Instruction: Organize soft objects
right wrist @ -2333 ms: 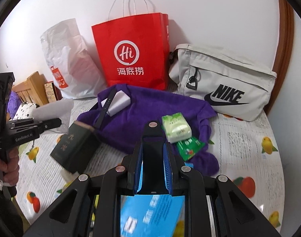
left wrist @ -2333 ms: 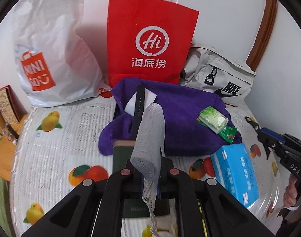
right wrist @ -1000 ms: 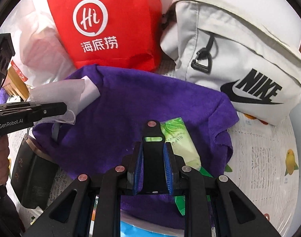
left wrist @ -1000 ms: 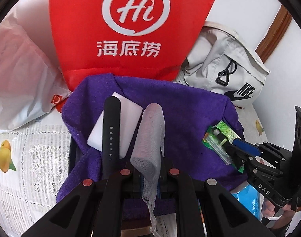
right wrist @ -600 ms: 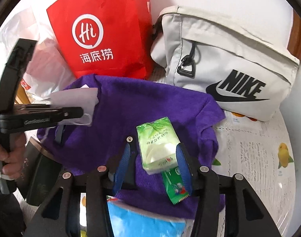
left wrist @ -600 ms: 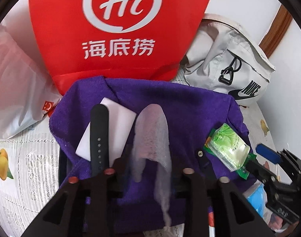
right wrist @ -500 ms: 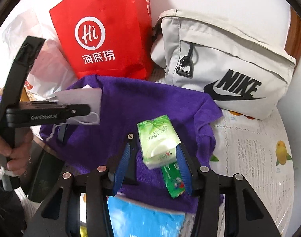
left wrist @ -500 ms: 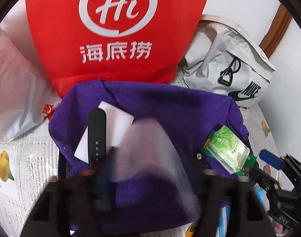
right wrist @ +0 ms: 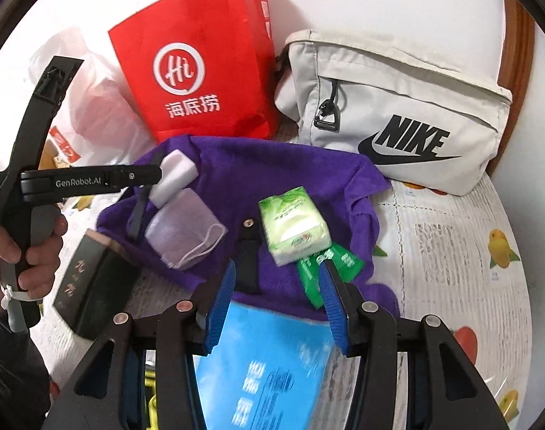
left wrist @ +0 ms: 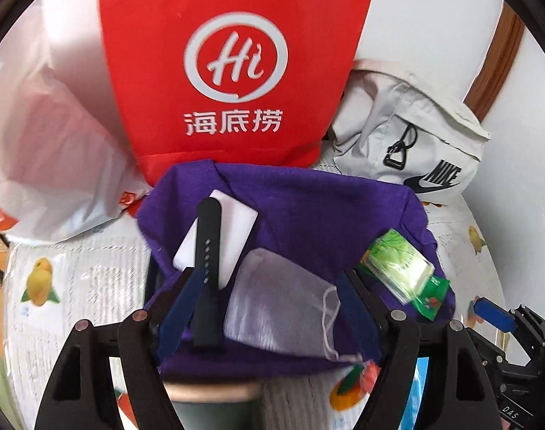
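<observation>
On the purple towel [left wrist: 308, 208], spread over a fruit-print bed cover [right wrist: 451, 236], a white mesh pouch [left wrist: 276, 308] lies loose between the widening jaws of the left hand-held gripper [left wrist: 269, 297], no pad touching it. At its 10 o'clock a black strap [left wrist: 206, 251] crosses a white block [left wrist: 233, 225]. Toward 3 o'clock sits a green tissue pack [right wrist: 294, 225]; the right hand-held gripper [right wrist: 276, 290] hangs below it, jaws apart and empty. At 12 o'clock stands a red paper bag [left wrist: 236, 53].
</observation>
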{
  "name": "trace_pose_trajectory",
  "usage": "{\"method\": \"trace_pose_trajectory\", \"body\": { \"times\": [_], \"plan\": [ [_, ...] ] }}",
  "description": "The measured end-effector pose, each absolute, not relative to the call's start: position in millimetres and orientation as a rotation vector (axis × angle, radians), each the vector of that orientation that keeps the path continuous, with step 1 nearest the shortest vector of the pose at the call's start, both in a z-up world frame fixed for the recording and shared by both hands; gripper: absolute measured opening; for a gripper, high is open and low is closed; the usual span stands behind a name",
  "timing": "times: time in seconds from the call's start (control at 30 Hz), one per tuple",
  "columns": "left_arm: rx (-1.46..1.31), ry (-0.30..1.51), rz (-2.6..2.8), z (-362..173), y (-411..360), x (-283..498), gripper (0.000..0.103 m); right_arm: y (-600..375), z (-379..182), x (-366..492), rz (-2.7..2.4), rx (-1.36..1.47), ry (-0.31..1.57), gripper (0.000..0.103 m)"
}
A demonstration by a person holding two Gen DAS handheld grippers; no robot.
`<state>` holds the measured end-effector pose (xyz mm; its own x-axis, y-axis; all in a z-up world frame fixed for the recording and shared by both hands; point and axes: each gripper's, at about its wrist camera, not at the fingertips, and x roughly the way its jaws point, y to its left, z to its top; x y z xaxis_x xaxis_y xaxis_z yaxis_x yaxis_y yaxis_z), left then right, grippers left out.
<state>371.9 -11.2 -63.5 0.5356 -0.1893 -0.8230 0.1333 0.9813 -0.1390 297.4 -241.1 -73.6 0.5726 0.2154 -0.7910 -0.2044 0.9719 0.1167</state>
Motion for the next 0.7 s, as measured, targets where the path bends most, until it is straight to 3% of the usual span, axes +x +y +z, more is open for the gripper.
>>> {"method": "trace_pose_trajectory", "body": {
  "times": [0.4,0.7],
  "plan": [
    [-0.038,0.932,-0.179,-35,-2,262,0.077,-236,-53,209,0.305,0.03,0.882,0.049],
    [-0.11,1.002,-0.157,-65,12,195,0.077,-233,-60,145,0.336,0.018,0.89,0.049]
  ]
}}
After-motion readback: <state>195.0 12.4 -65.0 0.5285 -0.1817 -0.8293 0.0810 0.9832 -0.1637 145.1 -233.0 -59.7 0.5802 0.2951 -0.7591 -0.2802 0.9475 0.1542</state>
